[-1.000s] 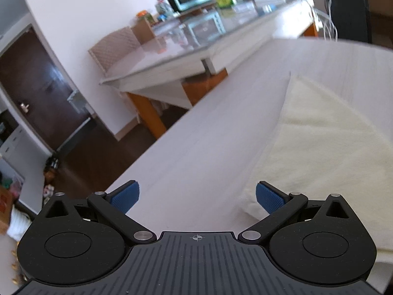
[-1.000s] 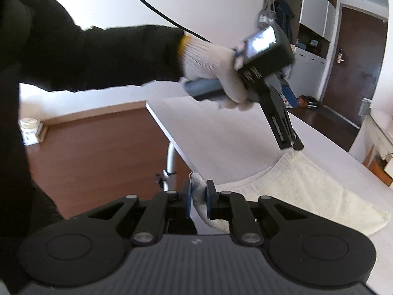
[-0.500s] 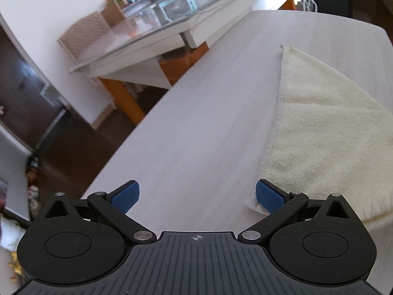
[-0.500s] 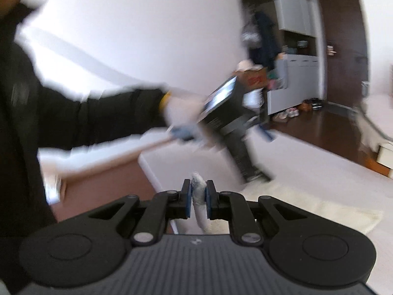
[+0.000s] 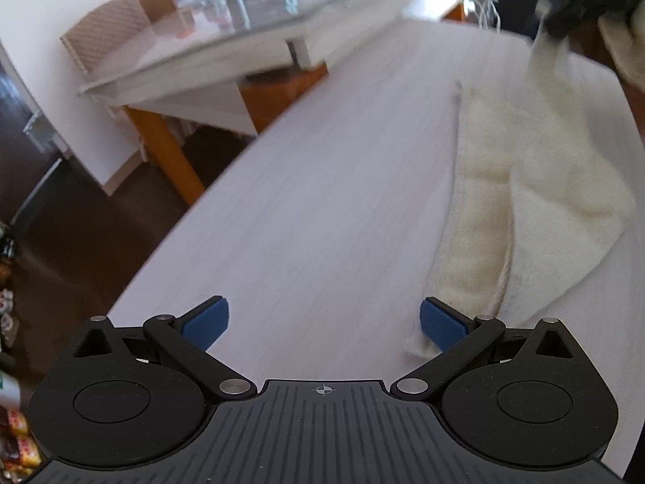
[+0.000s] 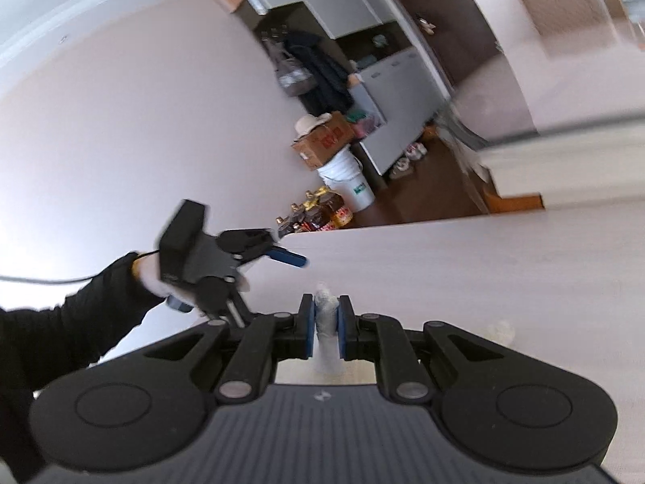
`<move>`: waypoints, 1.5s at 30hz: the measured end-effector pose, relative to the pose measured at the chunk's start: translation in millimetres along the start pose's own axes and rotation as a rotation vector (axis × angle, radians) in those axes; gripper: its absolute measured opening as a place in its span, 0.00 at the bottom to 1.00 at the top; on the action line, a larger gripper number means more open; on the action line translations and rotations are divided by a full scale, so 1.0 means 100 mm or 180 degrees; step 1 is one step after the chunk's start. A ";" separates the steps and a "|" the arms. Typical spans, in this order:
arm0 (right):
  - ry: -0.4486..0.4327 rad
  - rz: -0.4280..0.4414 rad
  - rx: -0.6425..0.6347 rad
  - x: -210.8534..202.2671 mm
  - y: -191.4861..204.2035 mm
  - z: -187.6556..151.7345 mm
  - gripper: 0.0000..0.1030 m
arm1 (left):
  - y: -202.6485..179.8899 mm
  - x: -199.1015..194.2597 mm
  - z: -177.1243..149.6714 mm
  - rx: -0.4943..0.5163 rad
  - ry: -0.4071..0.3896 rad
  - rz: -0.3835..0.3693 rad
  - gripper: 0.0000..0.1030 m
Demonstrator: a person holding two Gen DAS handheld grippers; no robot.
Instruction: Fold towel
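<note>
- Lying on the table (image 5: 322, 185), the towel (image 5: 556, 201) is cream terry, right of centre in the left wrist view, partly folded over itself.
- One corner is lifted off the surface and rises to the upper right of that view, blurred, into the right gripper (image 6: 325, 324).
- From the right wrist view: blue pads (image 6: 308, 324) pinch a small bunch of towel between them, jaws nearly together; the cloth pokes up past the fingertips.
- A lower layer stays flat; its near corner lies just beside the left gripper's right pad (image 5: 441, 328). Touching or not, can't tell.
- Left gripper (image 5: 322, 322): jaws spread wide, nothing between them, just bare tabletop, tilted down at the table.
- Left gripper also shows in the right wrist view, held in a white-gloved hand (image 6: 155, 282) with a black sleeve (image 6: 60, 322), over the table's edge, a cable trailing off to the left.
- Table is pale wood grain; this stretch has only the towel on it.
- Beyond: a second table (image 5: 225, 60) with orange legs and a cluttered top, a woven chair (image 5: 109, 36) back against the wall.
- The right wrist view also shows a white bucket (image 6: 348, 179) with a cardboard box (image 6: 322, 145) on it, grey cabinets, dark floor.
</note>
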State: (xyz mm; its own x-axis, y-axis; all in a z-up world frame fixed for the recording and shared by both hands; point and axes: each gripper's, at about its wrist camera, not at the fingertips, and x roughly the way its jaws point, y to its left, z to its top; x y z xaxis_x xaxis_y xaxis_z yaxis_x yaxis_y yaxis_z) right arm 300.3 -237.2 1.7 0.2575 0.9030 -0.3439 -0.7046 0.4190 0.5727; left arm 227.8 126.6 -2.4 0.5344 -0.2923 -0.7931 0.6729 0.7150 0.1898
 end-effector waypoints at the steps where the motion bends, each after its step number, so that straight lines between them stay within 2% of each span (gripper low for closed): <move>1: 0.0036 -0.0040 0.0036 0.01 -0.06 0.01 0.12 | 0.03 -0.06 0.02 -0.0050 -0.0065 0.0050 1.00; 6: 0.0142 -0.0335 0.0183 0.00 -0.30 0.03 0.12 | -0.04 -0.15 0.10 0.0014 -0.0096 0.0218 1.00; 10: 0.0236 -0.0647 0.0191 0.02 -0.41 0.03 0.12 | -0.23 -0.18 0.13 0.0064 -0.0111 0.0228 1.00; 13: 0.0338 -0.0774 0.0180 0.10 -0.43 0.01 0.12 | -0.35 -0.11 0.12 0.0084 -0.0099 0.0204 1.00; 17: 0.0317 -0.0734 0.0286 0.09 -0.46 -0.01 0.12 | -0.39 -0.05 0.15 0.0020 -0.0143 0.0214 1.00; 22: 0.0083 -0.0568 0.0506 -0.11 -0.45 -0.04 0.12 | -0.36 0.01 0.24 -0.0027 -0.0219 0.0197 1.00; 25: 0.0011 -0.0686 0.0533 -0.17 -0.49 -0.02 0.12 | -0.36 0.08 0.24 -0.0025 -0.0193 0.0194 1.00; 27: 0.0090 -0.0826 0.0543 -0.11 -0.56 -0.06 0.12 | -0.38 0.13 0.23 -0.0015 -0.0163 0.0208 1.00; 32: 0.0283 -0.1175 0.0342 0.02 -0.54 -0.16 0.13 | -0.40 0.22 0.19 -0.0046 -0.0131 0.0237 1.00; 36: 0.0295 -0.1470 -0.0146 0.05 -0.32 -0.19 0.16 | -0.40 0.23 0.19 -0.0053 -0.0129 0.0252 1.00; 39: 0.0241 -0.1745 -0.0485 0.04 -0.15 -0.18 0.31 | -0.41 0.24 0.19 -0.0032 -0.0133 0.0272 1.00; 40: 0.0213 -0.1824 -0.0560 0.03 -0.11 -0.18 0.31 | -0.40 0.24 0.19 -0.0033 -0.0133 0.0273 1.00; 43: 0.0136 -0.1953 -0.0679 -0.03 -0.02 -0.19 0.31 | -0.39 0.24 0.17 -0.0041 -0.0139 0.0297 1.00; 45: 0.0116 -0.1853 -0.0795 -0.05 0.09 -0.23 0.29 | -0.38 0.24 0.18 -0.0032 -0.0130 0.0322 1.00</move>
State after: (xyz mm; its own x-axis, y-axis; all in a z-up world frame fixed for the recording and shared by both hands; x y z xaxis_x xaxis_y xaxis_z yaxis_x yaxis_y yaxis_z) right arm 277.1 -240.4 -8.4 0.6254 0.5282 -0.5744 -0.5900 0.8018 0.0949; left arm 224.4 80.8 -18.4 0.6199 -0.2438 -0.7458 0.6093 0.7484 0.2619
